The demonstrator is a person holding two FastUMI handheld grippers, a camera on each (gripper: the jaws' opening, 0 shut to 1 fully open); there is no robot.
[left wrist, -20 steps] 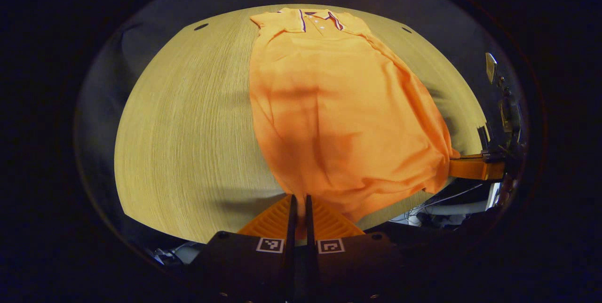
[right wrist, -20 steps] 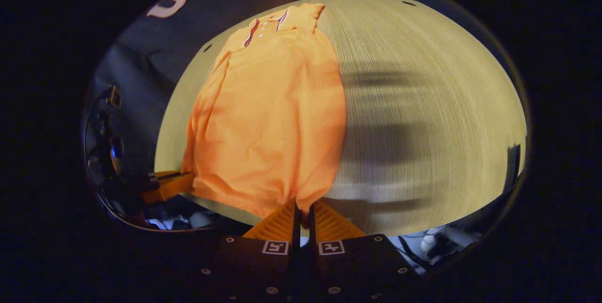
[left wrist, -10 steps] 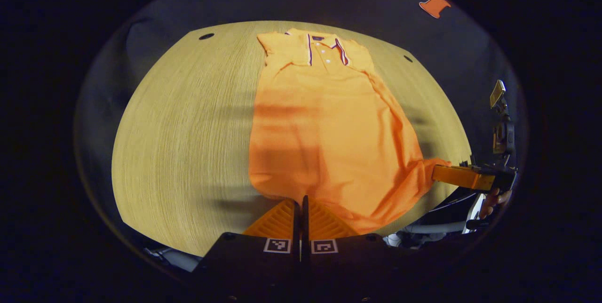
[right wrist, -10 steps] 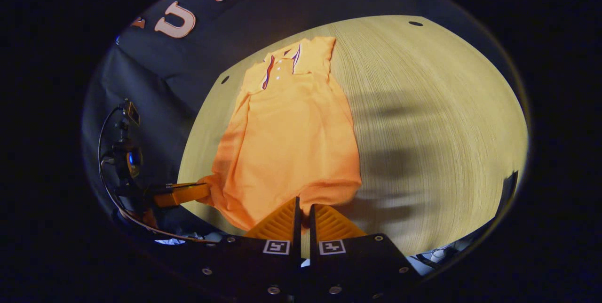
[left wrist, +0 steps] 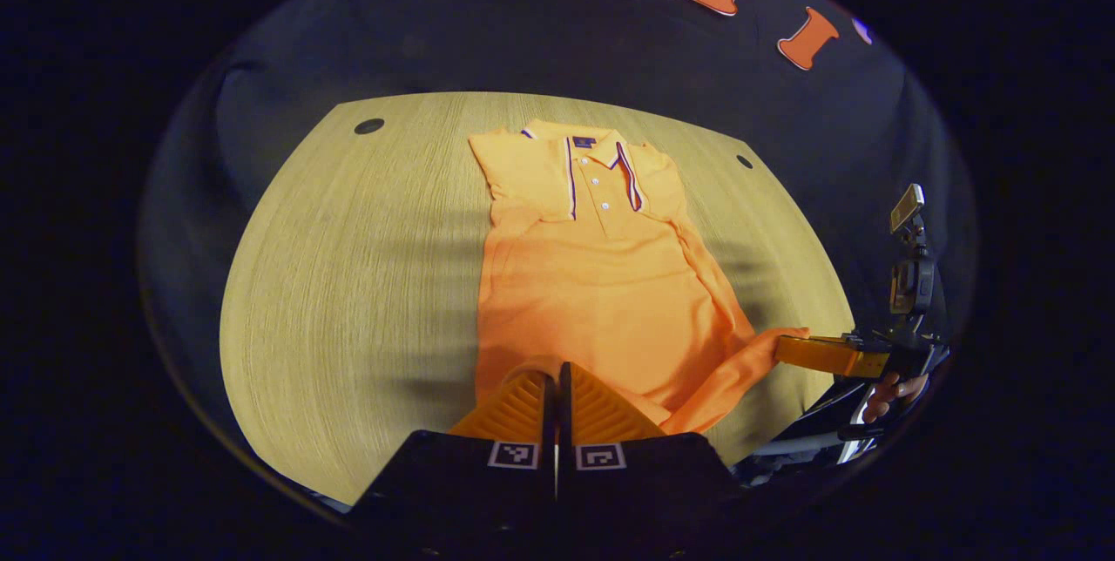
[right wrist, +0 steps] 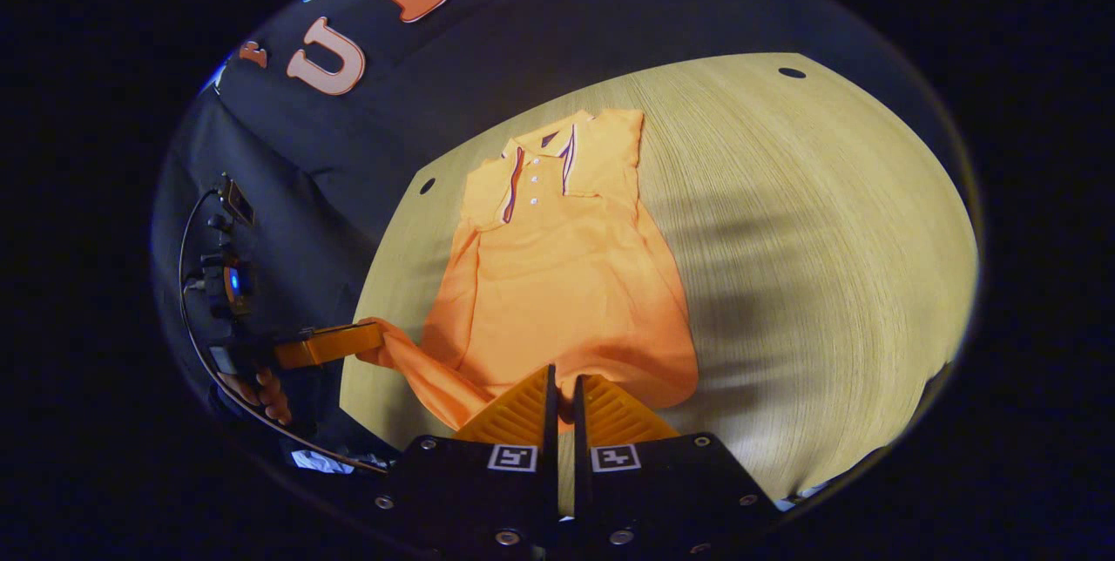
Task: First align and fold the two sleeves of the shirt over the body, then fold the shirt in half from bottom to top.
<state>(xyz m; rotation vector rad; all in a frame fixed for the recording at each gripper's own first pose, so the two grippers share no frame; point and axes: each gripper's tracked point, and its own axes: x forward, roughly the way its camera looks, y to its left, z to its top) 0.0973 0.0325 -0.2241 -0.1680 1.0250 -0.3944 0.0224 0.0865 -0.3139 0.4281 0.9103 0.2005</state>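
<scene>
Grippers, left gripper [left wrist: 557,378] and right gripper [right wrist: 564,391], pinch shirt [left wrist: 601,282] hem corners.

Both grippers clamped, held low

Left gripper [left wrist: 557,374] at 6 o'clock, fingers pressed together on cloth; right gripper [right wrist: 564,387] likewise at 6 o'clock, a hand [left wrist: 888,393] holding it at 4 o'clock.

Left gripper [left wrist: 557,378] and right gripper [left wrist: 788,345] pinch orange shirt [left wrist: 601,282] hem corners
</scene>
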